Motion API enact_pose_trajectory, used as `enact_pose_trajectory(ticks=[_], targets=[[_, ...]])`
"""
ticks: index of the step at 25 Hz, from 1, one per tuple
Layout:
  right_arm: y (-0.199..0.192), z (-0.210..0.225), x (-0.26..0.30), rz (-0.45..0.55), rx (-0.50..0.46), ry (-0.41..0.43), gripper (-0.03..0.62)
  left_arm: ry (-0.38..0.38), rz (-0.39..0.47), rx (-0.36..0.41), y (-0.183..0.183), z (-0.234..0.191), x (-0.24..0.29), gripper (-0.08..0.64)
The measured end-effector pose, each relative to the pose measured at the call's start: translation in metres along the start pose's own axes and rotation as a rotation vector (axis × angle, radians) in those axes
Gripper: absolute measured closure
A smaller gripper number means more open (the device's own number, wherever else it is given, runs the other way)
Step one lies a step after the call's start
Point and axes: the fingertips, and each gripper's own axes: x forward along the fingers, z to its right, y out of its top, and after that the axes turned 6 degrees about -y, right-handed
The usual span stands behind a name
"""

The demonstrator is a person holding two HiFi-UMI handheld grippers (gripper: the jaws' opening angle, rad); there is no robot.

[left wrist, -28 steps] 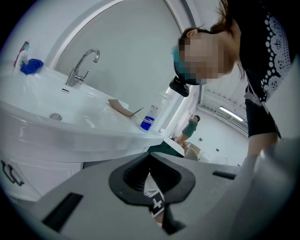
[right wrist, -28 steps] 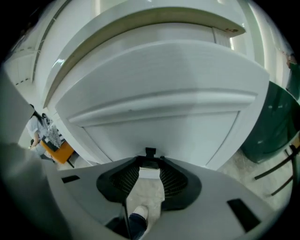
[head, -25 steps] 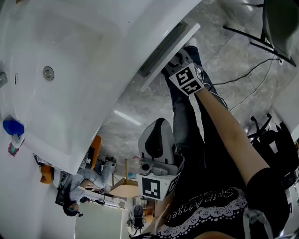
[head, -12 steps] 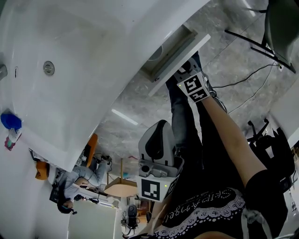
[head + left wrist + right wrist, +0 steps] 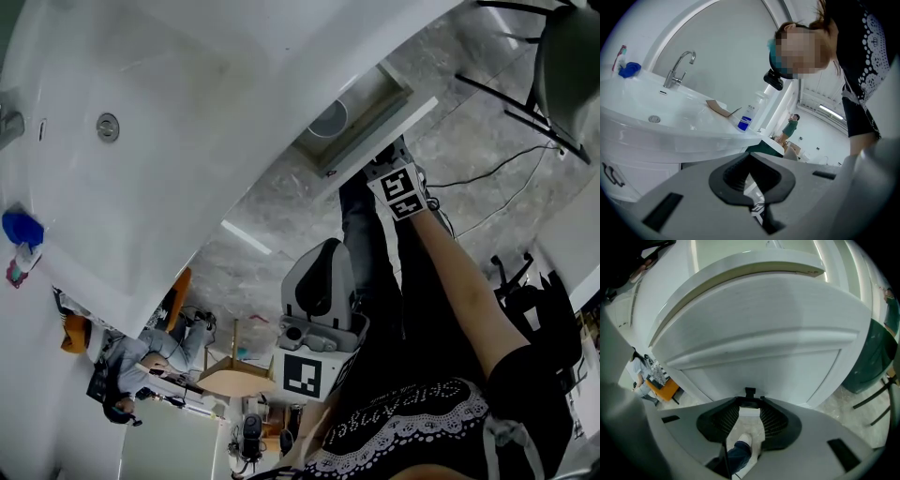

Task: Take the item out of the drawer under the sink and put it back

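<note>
The right gripper (image 5: 750,414) clamps its jaws on the front lip of the open drawer (image 5: 384,131) under the sink (image 5: 141,159). The left gripper (image 5: 751,186) hangs apart — jaws together, empty.

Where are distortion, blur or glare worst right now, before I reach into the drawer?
Head view: sharp, but wide-angle bends the sink rim and the open drawer; a bright light streak glares off the floor. Left gripper view: dark vignetted corners, mosaic patch up top, faucet crisp, left tongs soft up close. Right gripper view: drawer front bulges strongly, light even, no glare.
</note>
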Motion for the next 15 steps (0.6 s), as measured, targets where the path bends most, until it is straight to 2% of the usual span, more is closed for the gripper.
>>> enact_pose_trajectory(ticks=[5, 11, 15], targets=[[-0.002, -0.001, 0.004, -0.067, -0.002, 0.046, 0.445, -0.012, 0.027, 0.017, 0.009, 0.001, 0.003, 0.555], [-0.003, 0.000, -0.009, -0.127, 0.014, 0.019, 0.445, -0.007, 0.036, 0.037, 0.023, 0.008, -0.001, 0.555], [0.007, 0.004, -0.030, -0.112, 0.001, 0.011, 0.446, -0.001, 0.045, 0.052, 0.032, 0.011, -0.009, 0.555]])
